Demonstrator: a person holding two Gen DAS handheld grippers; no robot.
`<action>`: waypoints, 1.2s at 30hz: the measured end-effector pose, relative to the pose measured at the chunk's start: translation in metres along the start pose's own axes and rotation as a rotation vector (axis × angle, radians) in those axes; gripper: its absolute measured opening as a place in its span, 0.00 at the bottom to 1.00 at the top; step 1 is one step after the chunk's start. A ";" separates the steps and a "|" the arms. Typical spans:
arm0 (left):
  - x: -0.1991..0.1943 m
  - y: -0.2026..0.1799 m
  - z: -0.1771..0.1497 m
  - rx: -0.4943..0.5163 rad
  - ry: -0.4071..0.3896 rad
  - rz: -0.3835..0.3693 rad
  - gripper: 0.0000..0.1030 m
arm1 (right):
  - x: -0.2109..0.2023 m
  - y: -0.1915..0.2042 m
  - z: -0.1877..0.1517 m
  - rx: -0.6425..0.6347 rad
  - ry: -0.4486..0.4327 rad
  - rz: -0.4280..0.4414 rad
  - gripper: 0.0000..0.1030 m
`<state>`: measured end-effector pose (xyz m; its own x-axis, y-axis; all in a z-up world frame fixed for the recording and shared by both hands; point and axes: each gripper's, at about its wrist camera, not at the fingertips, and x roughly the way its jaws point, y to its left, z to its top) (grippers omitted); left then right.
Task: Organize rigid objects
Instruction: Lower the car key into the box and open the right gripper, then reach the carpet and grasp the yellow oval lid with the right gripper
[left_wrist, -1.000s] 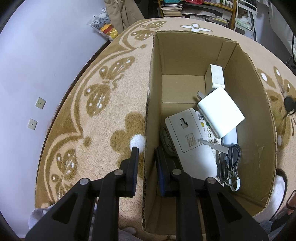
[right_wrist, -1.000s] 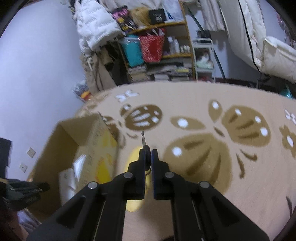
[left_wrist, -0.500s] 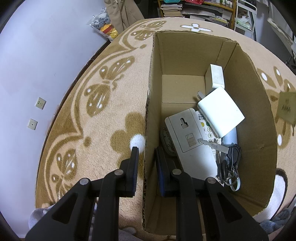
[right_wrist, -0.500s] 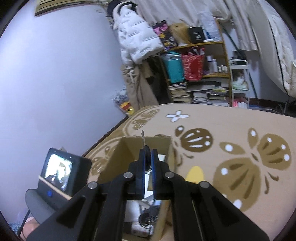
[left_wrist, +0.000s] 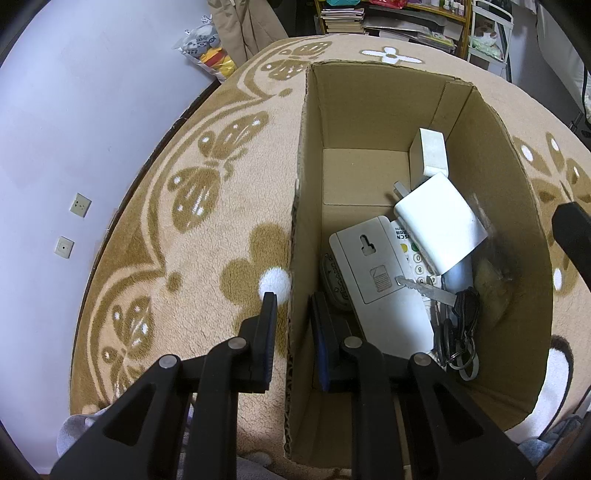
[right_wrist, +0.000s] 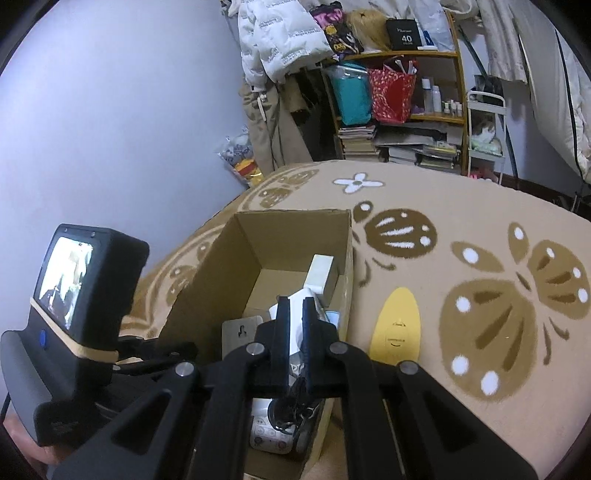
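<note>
An open cardboard box (left_wrist: 380, 122) stands on the patterned rug. Inside lie a white phone base (left_wrist: 373, 273), a white adapter (left_wrist: 439, 221), a white block (left_wrist: 432, 155) and a key bunch (left_wrist: 461, 325). A blurred brown tag with a key (left_wrist: 491, 277) is in motion by the box's right wall. My left gripper (left_wrist: 291, 306) is slightly open and straddles the box's left wall. My right gripper (right_wrist: 296, 306) hovers over the box (right_wrist: 295, 236), fingers a little apart with nothing between them; its black body (left_wrist: 572, 236) shows at the right edge of the left wrist view.
A yellow oval object (right_wrist: 397, 328) lies on the rug (right_wrist: 480, 221) right of the box. Cluttered shelves (right_wrist: 399, 110) and hanging clothes stand behind. A wall (left_wrist: 74, 129) borders the rug on the left. The left gripper's screen unit (right_wrist: 74, 288) is beside the box.
My right gripper carried a key with a brown tag from over the rug to above the box, then parted its fingers; the key no longer sticks out of them. The left gripper stayed put.
</note>
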<state>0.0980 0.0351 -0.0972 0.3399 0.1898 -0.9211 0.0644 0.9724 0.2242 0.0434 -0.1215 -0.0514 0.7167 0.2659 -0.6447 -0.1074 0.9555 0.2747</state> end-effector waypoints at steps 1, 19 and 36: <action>0.000 0.000 0.000 0.000 0.000 0.002 0.18 | 0.000 -0.001 0.001 -0.001 -0.002 -0.008 0.08; -0.001 0.001 0.000 -0.003 0.003 -0.005 0.18 | 0.005 -0.065 0.000 0.072 -0.004 -0.169 0.83; -0.001 0.002 0.000 -0.001 0.003 -0.002 0.20 | 0.066 -0.107 -0.041 0.145 0.173 -0.141 0.85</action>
<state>0.0976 0.0365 -0.0955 0.3371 0.1880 -0.9225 0.0639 0.9730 0.2217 0.0740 -0.2010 -0.1522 0.5875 0.1612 -0.7930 0.0942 0.9597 0.2649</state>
